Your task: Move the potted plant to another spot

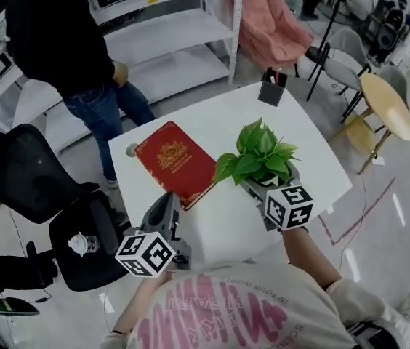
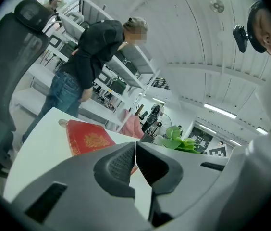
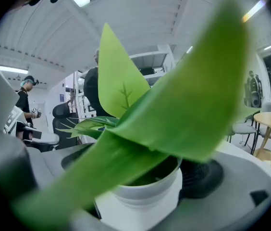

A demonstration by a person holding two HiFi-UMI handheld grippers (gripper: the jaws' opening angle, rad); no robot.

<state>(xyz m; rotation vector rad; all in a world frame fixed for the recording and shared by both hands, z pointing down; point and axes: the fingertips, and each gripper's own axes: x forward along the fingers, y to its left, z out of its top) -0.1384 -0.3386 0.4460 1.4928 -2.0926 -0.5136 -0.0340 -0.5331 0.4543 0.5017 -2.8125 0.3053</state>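
Observation:
The potted plant (image 1: 260,153), green leaves in a white pot (image 3: 147,184), stands on the white table (image 1: 292,133) near its front right. My right gripper (image 1: 269,184) is shut on the pot, a jaw on each side of it; leaves fill most of the right gripper view. At the table's front left edge, my left gripper (image 1: 165,211) is shut with nothing in it, its pads (image 2: 121,163) pressed together.
A red book (image 1: 174,162) lies on the table's left half. A small dark stand (image 1: 271,91) sits at the far edge. A person in dark clothes (image 1: 67,42) stands by white shelves (image 1: 176,27). Black office chairs (image 1: 38,180) are at left; chairs and a round wooden table (image 1: 387,104) at right.

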